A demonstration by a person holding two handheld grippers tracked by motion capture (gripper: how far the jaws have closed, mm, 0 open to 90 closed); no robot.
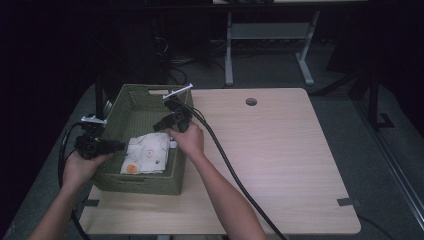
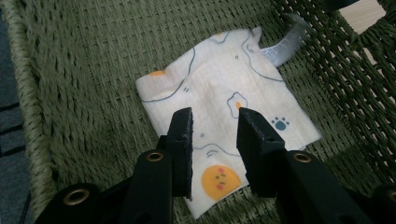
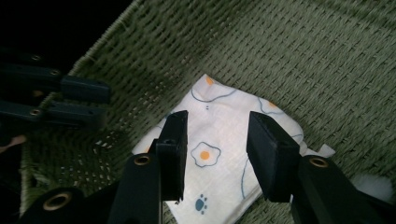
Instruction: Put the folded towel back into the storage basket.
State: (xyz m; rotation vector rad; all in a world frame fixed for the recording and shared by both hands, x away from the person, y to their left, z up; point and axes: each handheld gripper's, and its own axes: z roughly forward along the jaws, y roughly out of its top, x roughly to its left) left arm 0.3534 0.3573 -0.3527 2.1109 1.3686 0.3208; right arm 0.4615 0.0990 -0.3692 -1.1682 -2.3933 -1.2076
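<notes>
While both grippers hung over the basket (image 1: 118, 107), a folded cloth (image 1: 148, 153) lay flat on its floor.

Inside the basket, the cloth, printed with fried eggs and a paw mark, sat toward the near wall, touching the weave. Over the basket's left rim, the left gripper (image 2: 215, 122) had its jaws apart above the cloth, pinching nothing. From the basket's right rim, the right gripper (image 3: 218, 126) pointed in, jaws likewise apart over the cloth, not pressing it. The basket stood at the table's (image 1: 280, 150) left end.
</notes>
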